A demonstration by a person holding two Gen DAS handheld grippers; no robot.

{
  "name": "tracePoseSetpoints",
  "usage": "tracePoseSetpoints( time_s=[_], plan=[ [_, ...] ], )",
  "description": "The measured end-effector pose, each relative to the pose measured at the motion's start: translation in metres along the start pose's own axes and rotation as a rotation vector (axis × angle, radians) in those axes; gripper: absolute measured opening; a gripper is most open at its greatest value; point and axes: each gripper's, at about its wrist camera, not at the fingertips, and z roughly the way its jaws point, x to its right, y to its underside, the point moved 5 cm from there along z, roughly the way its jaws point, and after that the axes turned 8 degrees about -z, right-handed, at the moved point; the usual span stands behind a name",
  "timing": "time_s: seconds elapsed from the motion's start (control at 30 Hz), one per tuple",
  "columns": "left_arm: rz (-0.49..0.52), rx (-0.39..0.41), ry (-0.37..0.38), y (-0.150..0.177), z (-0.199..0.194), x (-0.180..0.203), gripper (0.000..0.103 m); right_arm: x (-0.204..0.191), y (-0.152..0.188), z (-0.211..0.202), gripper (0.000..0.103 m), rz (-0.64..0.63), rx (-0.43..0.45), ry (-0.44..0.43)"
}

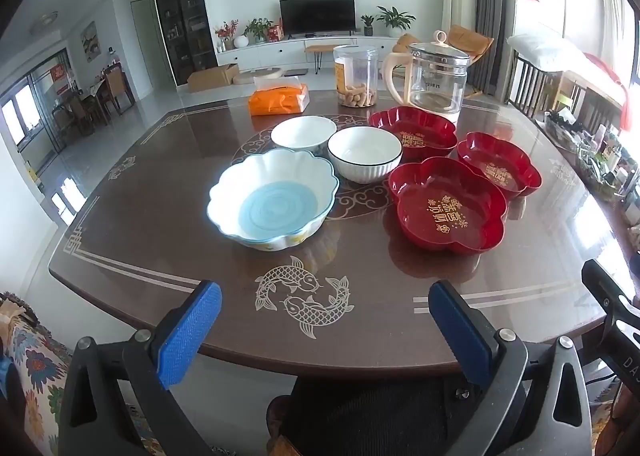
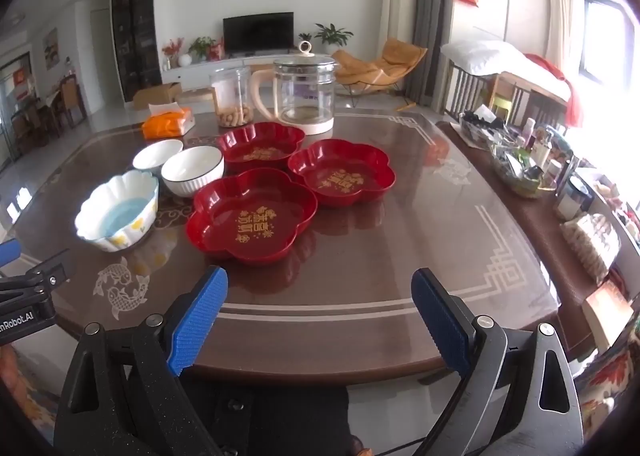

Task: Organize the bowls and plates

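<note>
On the brown table (image 1: 160, 240) stand three red flower-shaped plates with gold lettering: the nearest plate (image 1: 447, 211) (image 2: 252, 215), one to its right (image 1: 498, 169) (image 2: 342, 173), and a far one (image 1: 412, 131) (image 2: 260, 145). Left of them sit a scalloped white bowl with a blue inside (image 1: 273, 197) (image 2: 118, 209), a ribbed white bowl with a dark rim (image 1: 365, 153) (image 2: 193, 170) and a plain white bowl (image 1: 303, 132) (image 2: 157, 153). My left gripper (image 1: 324, 330) and my right gripper (image 2: 320, 320) hover open and empty over the near table edge.
At the table's far side stand a glass kettle (image 1: 438, 75) (image 2: 306, 89), a clear jar of snacks (image 1: 356, 75) (image 2: 233, 97) and an orange tissue pack (image 1: 279, 97) (image 2: 168, 121). A cluttered side shelf (image 2: 532, 167) runs along the right. A patterned cushion (image 1: 34, 368) lies below at left.
</note>
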Motion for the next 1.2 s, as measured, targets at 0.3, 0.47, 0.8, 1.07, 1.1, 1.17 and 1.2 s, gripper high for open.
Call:
tracePoseSetpoints(
  time_s=[0.3, 0.47, 0.8, 1.07, 1.1, 1.17, 1.2],
  plan=[
    [-0.007, -0.004, 0.003, 0.002, 0.001, 0.000, 0.103, -0.004, 0.001, 0.001, 0.095, -0.003, 0.006, 0.023],
    [0.000, -0.010, 0.006, 0.005, 0.001, 0.003, 0.103, -0.004, -0.001, -0.004, 0.095, -0.006, 0.030, 0.029],
    [-0.001, -0.009, 0.004, 0.008, 0.000, 0.002, 0.103, -0.002, -0.001, -0.002, 0.095, 0.020, 0.036, 0.017],
    [0.000, -0.017, 0.008, 0.010, 0.000, 0.003, 0.103, -0.001, 0.000, -0.004, 0.095, 0.033, 0.038, 0.013],
    [0.001, -0.018, 0.008, 0.011, 0.000, 0.003, 0.103, -0.001, 0.000, -0.004, 0.095, 0.034, 0.036, 0.011],
    [0.003, -0.019, 0.010, 0.011, -0.001, 0.003, 0.103, -0.001, 0.001, -0.004, 0.095, 0.038, 0.032, 0.008],
    [0.004, -0.020, 0.012, 0.011, -0.002, 0.004, 0.103, -0.001, 0.001, -0.004, 0.095, 0.038, 0.032, 0.008]
  ],
)
